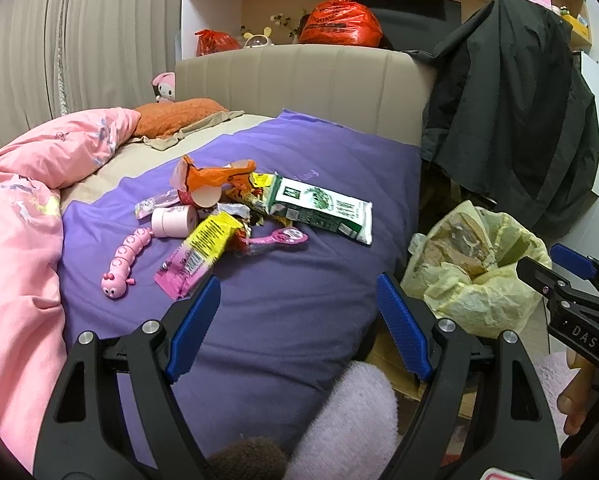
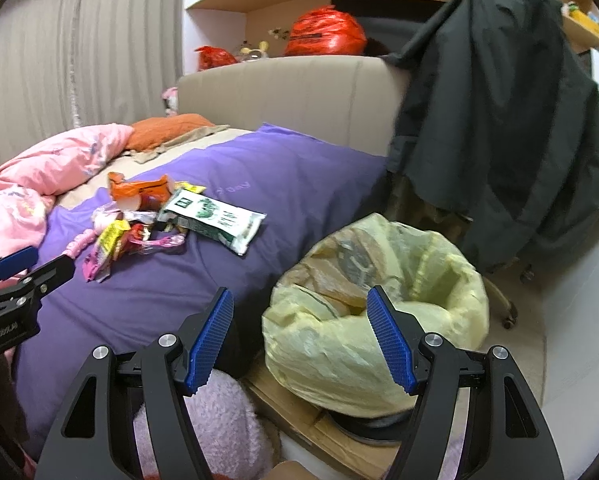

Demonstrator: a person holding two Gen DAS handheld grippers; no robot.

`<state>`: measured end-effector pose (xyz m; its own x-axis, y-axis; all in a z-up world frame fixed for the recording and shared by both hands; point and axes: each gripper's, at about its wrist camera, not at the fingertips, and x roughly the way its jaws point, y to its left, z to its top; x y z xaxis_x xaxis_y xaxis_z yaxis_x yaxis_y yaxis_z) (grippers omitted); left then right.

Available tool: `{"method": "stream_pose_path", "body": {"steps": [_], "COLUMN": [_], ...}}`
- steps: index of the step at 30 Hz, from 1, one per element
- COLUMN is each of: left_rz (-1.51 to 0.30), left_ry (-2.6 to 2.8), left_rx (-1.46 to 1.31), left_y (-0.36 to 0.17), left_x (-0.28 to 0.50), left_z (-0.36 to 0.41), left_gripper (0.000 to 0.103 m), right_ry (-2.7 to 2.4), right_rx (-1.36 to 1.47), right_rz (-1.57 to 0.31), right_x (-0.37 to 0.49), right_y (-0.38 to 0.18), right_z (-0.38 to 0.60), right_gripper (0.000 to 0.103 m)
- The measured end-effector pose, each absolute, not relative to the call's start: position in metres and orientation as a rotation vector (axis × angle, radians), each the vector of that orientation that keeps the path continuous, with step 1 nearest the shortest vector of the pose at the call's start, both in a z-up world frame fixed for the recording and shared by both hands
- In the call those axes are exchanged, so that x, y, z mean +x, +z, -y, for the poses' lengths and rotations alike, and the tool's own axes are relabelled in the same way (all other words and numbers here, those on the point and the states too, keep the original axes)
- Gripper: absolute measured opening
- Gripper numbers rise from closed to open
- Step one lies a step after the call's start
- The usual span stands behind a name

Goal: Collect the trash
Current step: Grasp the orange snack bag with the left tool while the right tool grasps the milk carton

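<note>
Both tongs stand spread wide with nothing between the pads. I read the left gripper (image 1: 297, 322) over the purple blanket (image 1: 299, 300), near the trash pile (image 1: 239, 212): green-white packet (image 1: 323, 210), yellow-pink wrapper (image 1: 197, 252), orange bag (image 1: 211, 174). Right gripper (image 2: 299, 338) hangs at the near rim of the yellow-lined bin (image 2: 379, 280), which stands beside the bed.

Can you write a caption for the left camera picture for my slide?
Open left hand-held gripper above a purple blanket near wrappers, trash bag alongside.
</note>
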<state>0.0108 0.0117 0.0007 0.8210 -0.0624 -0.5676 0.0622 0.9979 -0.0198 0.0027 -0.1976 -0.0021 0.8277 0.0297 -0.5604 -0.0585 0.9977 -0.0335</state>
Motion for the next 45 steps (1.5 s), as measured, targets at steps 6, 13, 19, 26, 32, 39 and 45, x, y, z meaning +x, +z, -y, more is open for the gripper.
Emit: {"method": "stream_pose_path", "body": {"steps": [6, 13, 19, 26, 32, 39, 45], "left_rz": [-0.653, -0.712, -0.682, -0.743, -0.878, -0.742, -0.661], "left_ry": [-0.056, 0.005, -0.023, 0.109, 0.087, 0.084, 0.122], "left_rx": [0.004, -0.095, -0.191, -0.205, -0.309, -0.331, -0.267], "left_y": [-0.008, -0.021, -0.005, -0.017, -0.053, -0.022, -0.003], "left_x": [0.049, 0.097, 0.147, 0.257, 0.307, 0.253, 0.211], "left_z": [-0.044, -0.115, -0.145, -0.164, -0.18, -0.204, -0.215], "left_gripper": [0.076, 0.076, 0.079, 0.079, 0.045, 0.028, 0.025], "right_ry": [0.146, 0.259, 0.3, 0.289, 0.323, 0.541, 0.637], "right_rx": [-0.086, -0.159, -0.192, -0.206, -0.224, -0.319, -0.597], "right_rz": [-0.583, -0.632, -0.655, -0.701, -0.723, -0.7, -0.732], "right_x": [0.04, 0.094, 0.128, 0.155, 0.179, 0.205, 0.227], "right_y": [-0.002, -0.012, -0.025, -0.045, -0.033, -0.007, -0.033], "right_z": [0.189, 0.165, 0.14, 0.122, 0.115, 0.094, 0.042], "right_gripper": [0.066, 0.066, 0.066, 0.066, 0.066, 0.066, 0.066]}}
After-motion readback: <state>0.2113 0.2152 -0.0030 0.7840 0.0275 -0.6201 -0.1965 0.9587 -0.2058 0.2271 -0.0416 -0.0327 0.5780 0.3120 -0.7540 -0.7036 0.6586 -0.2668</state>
